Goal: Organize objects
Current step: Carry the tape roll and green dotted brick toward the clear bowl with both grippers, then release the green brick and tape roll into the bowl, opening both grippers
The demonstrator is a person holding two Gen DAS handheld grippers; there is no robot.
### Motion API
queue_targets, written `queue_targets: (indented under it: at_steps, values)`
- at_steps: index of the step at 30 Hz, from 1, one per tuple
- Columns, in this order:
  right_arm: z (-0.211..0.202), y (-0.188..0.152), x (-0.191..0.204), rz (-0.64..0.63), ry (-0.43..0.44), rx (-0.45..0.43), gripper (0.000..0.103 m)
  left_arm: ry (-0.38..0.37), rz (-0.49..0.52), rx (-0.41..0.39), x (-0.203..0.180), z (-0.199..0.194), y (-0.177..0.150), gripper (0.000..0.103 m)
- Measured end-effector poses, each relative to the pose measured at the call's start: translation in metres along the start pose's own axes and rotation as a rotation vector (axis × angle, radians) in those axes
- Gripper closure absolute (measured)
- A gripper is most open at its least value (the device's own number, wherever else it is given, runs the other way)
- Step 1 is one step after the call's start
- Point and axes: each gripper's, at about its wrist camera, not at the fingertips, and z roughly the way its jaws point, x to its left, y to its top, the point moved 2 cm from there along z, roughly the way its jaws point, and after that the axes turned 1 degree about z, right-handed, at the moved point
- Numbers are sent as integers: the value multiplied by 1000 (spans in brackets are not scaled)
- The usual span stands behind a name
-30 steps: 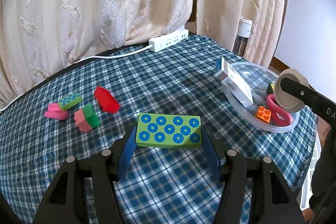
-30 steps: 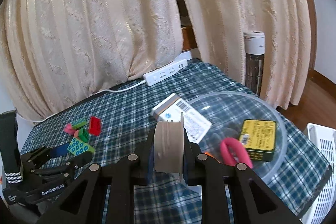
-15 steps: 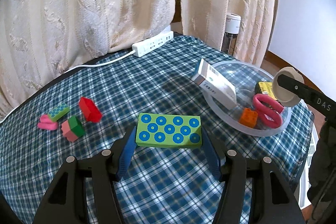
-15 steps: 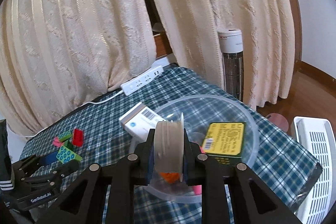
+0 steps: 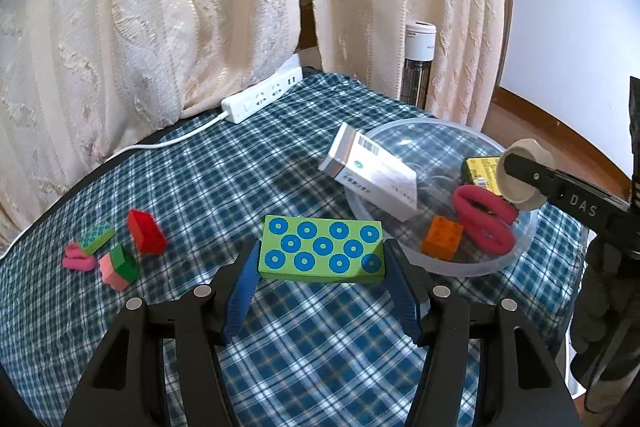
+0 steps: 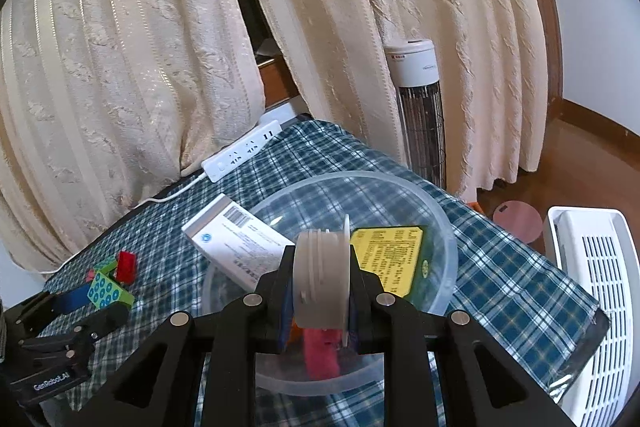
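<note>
My left gripper [image 5: 321,267] is shut on a green block with blue circles [image 5: 320,247], held above the checked tablecloth just left of the clear bowl [image 5: 472,269]. Over that bowl [image 6: 448,227], my right gripper [image 6: 320,267] is shut on a pale round lid [image 6: 320,279]. Inside the bowl lie a white box [image 5: 372,175], a yellow pack [image 5: 480,167], a pink ring [image 5: 484,219] and an orange brick [image 5: 442,237]. At the left of the table sit a red block [image 5: 145,231], a green-and-pink block [image 5: 120,265], a small dotted green block [image 5: 96,238] and a pink piece [image 5: 76,261].
A white power strip [image 5: 262,99] with its cable lies at the table's far edge under the curtains. A tower heater [image 5: 418,67] stands behind the table. A white slatted basket [image 6: 596,287] stands on the floor past the table's right edge.
Both grippers have moved right with their loads. The lid has gone from beside the white box to over the bowl, and the green block has come closer to the bowl's rim.
</note>
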Motion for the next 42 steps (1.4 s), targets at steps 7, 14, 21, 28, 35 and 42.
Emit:
queue_targets:
  at_steps: [7, 14, 21, 28, 35, 42]
  values:
    - [4, -1, -13, 14, 0, 17, 81, -12, 25, 0, -17, 4, 8, 41]
    - [6, 0, -19, 21, 11, 12, 81, -26, 48, -2, -32, 8, 15, 41]
    - [6, 4, -26, 33, 17, 9, 81, -50, 59, 2, -44, 14, 22, 41]
    - [7, 6, -31, 43, 29, 8, 81, -86, 78, 11, -60, 23, 31, 41]
    - [11, 9, -29, 36, 42, 15, 81, -126, 81, 27, -70, 38, 37, 41]
    - [14, 13, -27, 44, 50, 5, 81, -155, 50, 50, -69, 50, 39, 38]
